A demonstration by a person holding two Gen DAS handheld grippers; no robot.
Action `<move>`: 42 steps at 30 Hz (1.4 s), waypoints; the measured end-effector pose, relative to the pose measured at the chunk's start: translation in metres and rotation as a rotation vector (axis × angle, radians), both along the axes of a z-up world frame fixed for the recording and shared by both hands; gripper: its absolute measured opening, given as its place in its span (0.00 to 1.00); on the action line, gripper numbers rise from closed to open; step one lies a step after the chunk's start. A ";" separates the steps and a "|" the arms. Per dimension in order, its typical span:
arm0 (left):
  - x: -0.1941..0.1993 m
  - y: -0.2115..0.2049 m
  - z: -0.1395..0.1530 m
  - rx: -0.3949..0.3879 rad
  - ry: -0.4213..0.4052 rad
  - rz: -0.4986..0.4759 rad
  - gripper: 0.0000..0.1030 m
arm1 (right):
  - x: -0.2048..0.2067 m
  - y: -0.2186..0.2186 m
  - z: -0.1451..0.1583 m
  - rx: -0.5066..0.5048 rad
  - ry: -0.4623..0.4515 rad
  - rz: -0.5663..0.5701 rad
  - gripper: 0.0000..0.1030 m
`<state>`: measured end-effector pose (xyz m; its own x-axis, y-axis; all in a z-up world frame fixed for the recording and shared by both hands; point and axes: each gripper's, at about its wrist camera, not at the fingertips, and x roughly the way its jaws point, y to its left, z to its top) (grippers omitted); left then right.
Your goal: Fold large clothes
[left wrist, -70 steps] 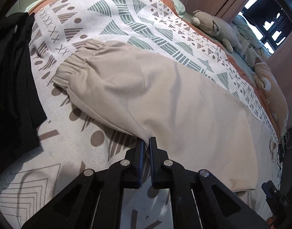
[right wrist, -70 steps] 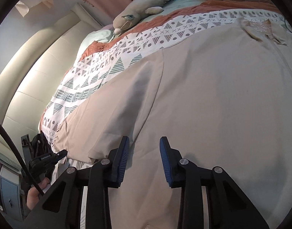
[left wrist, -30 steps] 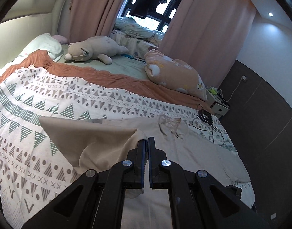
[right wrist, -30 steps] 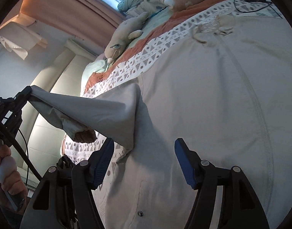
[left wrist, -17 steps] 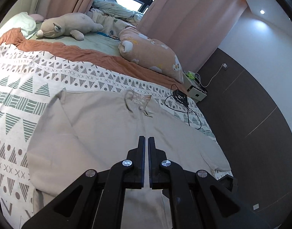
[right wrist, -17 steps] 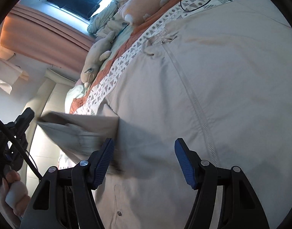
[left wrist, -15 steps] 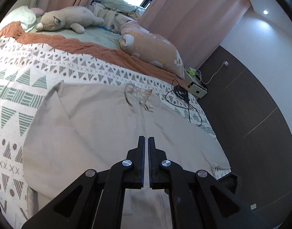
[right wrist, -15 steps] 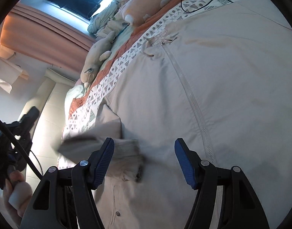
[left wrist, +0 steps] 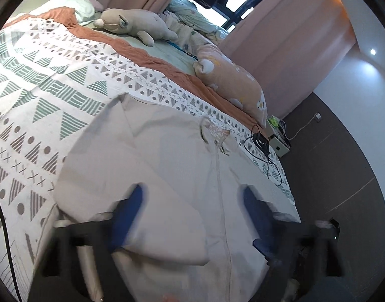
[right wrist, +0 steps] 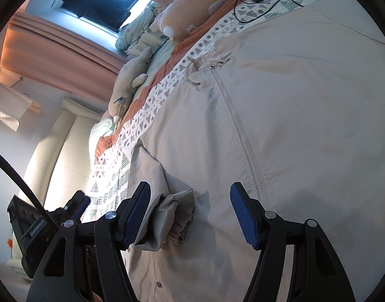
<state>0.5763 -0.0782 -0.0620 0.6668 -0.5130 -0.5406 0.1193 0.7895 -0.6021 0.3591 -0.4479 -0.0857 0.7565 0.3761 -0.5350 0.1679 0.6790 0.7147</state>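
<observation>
Spread flat, front up, on bed's white bedspread with grey-green triangle print [left wrist: 54, 80]: large beige zip-front jacket [left wrist: 172, 166], collar toward the pillows. Sleeve folded inward over the chest, elastic gathered cuff [right wrist: 177, 219] lying just beside the right claw's near blue pad.

Left claw [left wrist: 192, 216]: blurred, jaws just swung wide apart above the jacket front, nothing clamped; folded sleeve under the left-hand pad [left wrist: 128, 214].

Right claw [right wrist: 189, 214]: partly spread, hovering over the zip area, gripping nothing.

Further back: grey plush animal [left wrist: 134, 24], peach cushion with white prints [left wrist: 230, 80], black cable [left wrist: 265, 151] at bed's edge, pink curtains [left wrist: 280, 37].
</observation>
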 end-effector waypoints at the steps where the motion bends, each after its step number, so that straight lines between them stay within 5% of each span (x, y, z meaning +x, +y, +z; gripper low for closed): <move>1: -0.006 0.008 -0.002 -0.003 -0.008 0.021 1.00 | 0.000 0.004 0.002 -0.011 -0.007 0.008 0.62; 8: -0.049 0.063 -0.011 0.072 -0.005 0.152 1.00 | 0.001 0.036 0.019 -0.116 -0.070 0.078 0.62; 16: -0.074 0.121 -0.024 0.147 -0.041 0.267 1.00 | -0.002 0.106 0.043 -0.379 -0.129 0.154 0.62; 26: -0.084 0.161 -0.030 0.010 -0.034 0.270 1.00 | 0.005 0.196 0.077 -0.759 -0.146 0.286 0.62; 34: -0.072 0.183 -0.049 -0.024 0.064 0.309 1.00 | 0.021 0.230 0.090 -0.888 -0.131 0.410 0.62; 42: -0.063 0.191 -0.052 -0.047 0.079 0.325 1.00 | 0.059 0.266 0.060 -1.020 -0.024 0.548 0.62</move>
